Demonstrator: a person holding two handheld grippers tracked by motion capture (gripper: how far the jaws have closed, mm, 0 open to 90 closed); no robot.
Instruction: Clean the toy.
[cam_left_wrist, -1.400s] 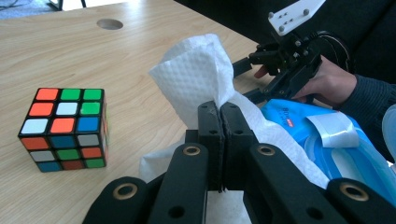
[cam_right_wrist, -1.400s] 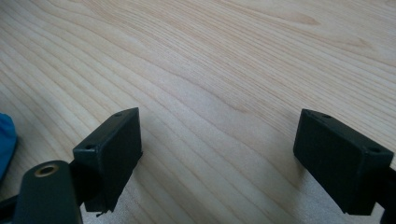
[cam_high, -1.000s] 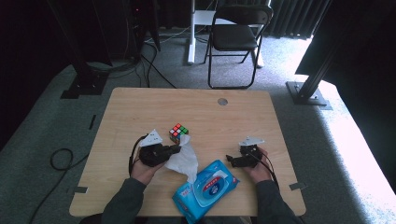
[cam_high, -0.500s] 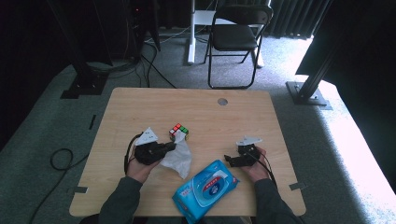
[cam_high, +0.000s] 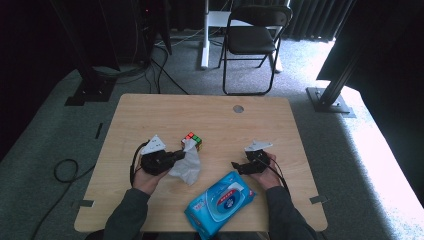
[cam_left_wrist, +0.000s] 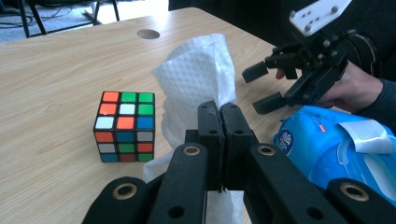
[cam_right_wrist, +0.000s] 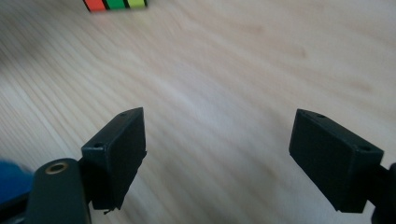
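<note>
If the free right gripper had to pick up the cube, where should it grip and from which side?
Probably from above, jaws on two opposite flat side faces of the cube. It sits flat on the table, so the top is free. The wipe, pinched in the left gripper, crowds its near side, so take the faces clear of it. The right gripper stands open, with nothing between its jaws.

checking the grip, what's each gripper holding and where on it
Left gripper pinches the wipe near its lower middle. Right gripper holds nothing, jaws apart.
</note>
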